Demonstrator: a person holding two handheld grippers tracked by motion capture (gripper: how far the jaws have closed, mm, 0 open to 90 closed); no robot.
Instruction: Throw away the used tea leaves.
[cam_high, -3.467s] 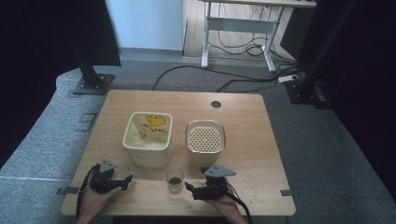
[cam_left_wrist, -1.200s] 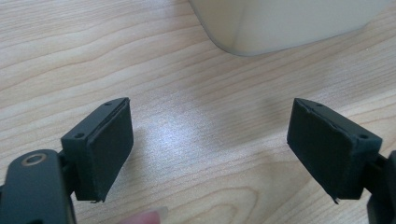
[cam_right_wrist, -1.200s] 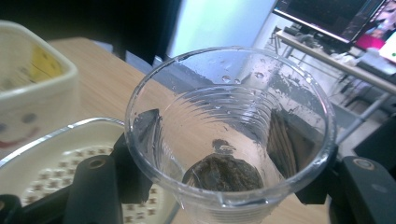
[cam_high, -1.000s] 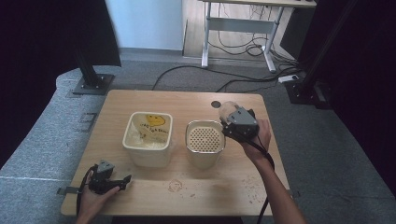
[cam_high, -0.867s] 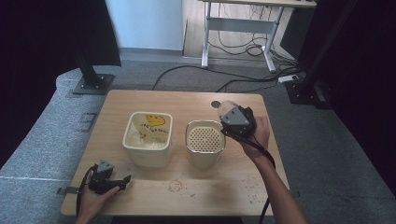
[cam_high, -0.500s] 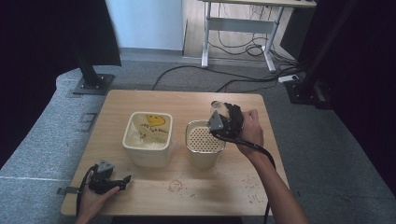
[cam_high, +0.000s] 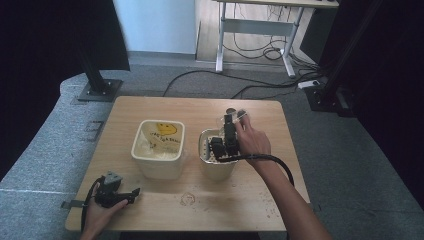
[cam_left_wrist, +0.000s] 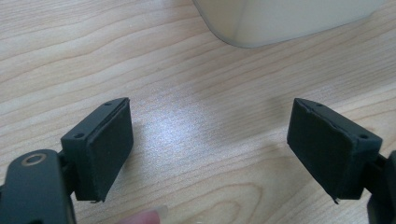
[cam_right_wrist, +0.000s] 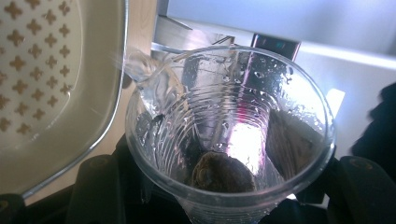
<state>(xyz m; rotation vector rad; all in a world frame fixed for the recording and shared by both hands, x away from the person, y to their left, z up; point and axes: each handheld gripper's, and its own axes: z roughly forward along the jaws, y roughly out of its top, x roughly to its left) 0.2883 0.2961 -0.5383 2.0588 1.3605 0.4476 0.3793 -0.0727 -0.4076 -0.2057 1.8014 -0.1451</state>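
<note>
My right gripper is shut on a clear plastic cup, tipped on its side over a cream tub with a perforated strainer insert. In the right gripper view the wet cup sits between the two black jaws, and water spills from its rim toward the strainer. A brownish lump lies at the cup's bottom. My left gripper rests on the table at the front left. It is open with bare wood between its pads.
A second cream tub holding a bag with a yellow smiley stands left of the strainer tub. The wooden table has a faint ring mark at front centre. Cables and desk legs lie on the floor beyond.
The right gripper carried the cup from the table's front to the back right, then swung it left over the strainer tub and tipped it. The left gripper stayed still.
</note>
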